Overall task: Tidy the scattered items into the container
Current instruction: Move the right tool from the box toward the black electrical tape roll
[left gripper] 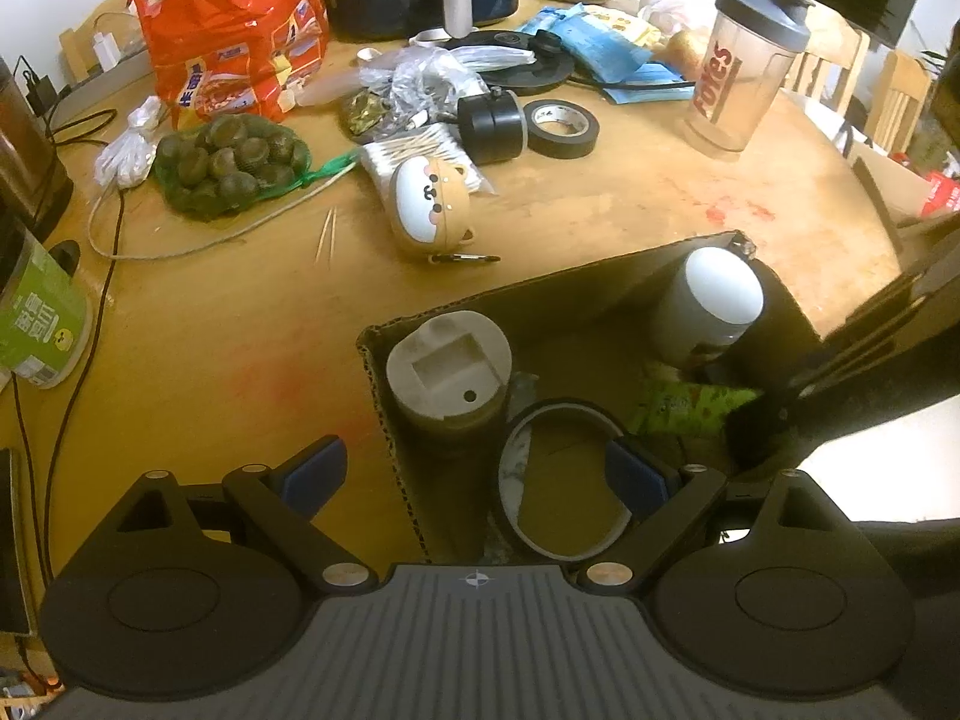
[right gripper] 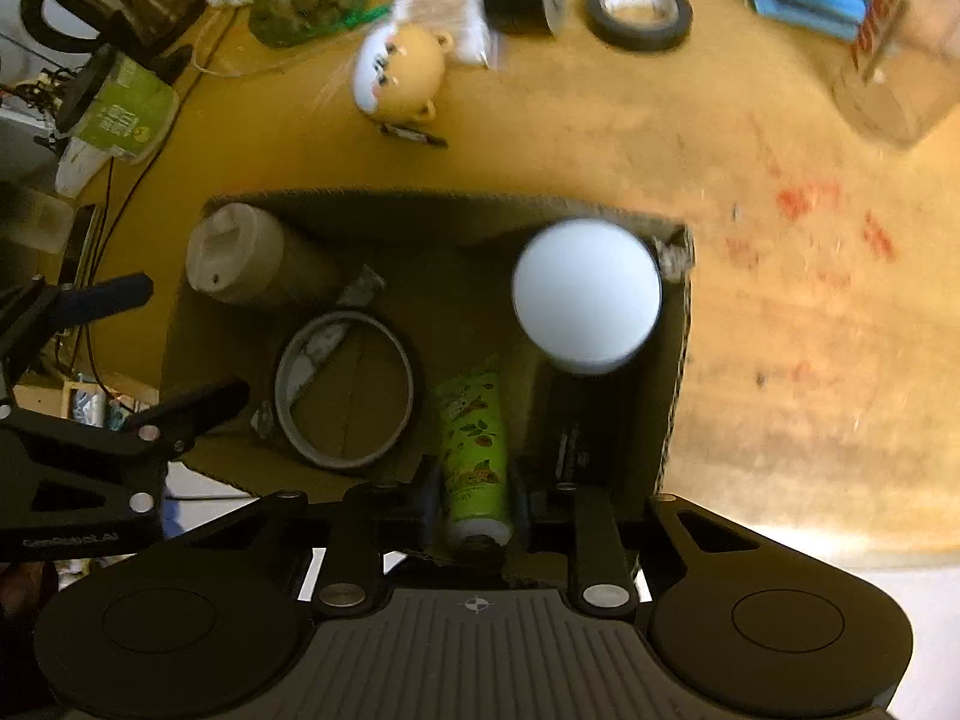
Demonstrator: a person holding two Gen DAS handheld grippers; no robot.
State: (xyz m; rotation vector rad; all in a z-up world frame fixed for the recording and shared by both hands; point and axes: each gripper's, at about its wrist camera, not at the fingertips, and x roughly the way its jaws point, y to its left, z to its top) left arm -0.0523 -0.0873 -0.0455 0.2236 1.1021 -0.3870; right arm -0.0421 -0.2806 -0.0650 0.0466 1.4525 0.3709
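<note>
Left gripper [left gripper: 477,474]: your fingers stand wide apart and hold nothing — one blue pad [left gripper: 315,471] hangs over the bare table [left gripper: 198,324], the other dips inside the cardboard box [left gripper: 384,414], just beside the tape ring [left gripper: 561,480].
Box, left corner: a tan-lidded cup [left gripper: 447,369] stands upright against the wall.
Box, middle: the tape ring lies flat on the floor of the box.
Right gripper [right gripper: 471,501]: your fingers are closed in on the green tube [right gripper: 474,450] — it sits between the pads, low in the box, its cap end toward the camera.
Box, right corner: a white-lidded jar [right gripper: 585,294] stands by the far wall.
Table beyond the box: a bear-faced case [left gripper: 429,204], a black tape roll [left gripper: 561,127], a black cylinder [left gripper: 489,126], cotton swabs [left gripper: 414,150] and a net bag of dark round things [left gripper: 231,165] lie scattered outside the box.
Far right: a clear shaker bottle [left gripper: 744,66] stands upright, well apart from the box.
</note>
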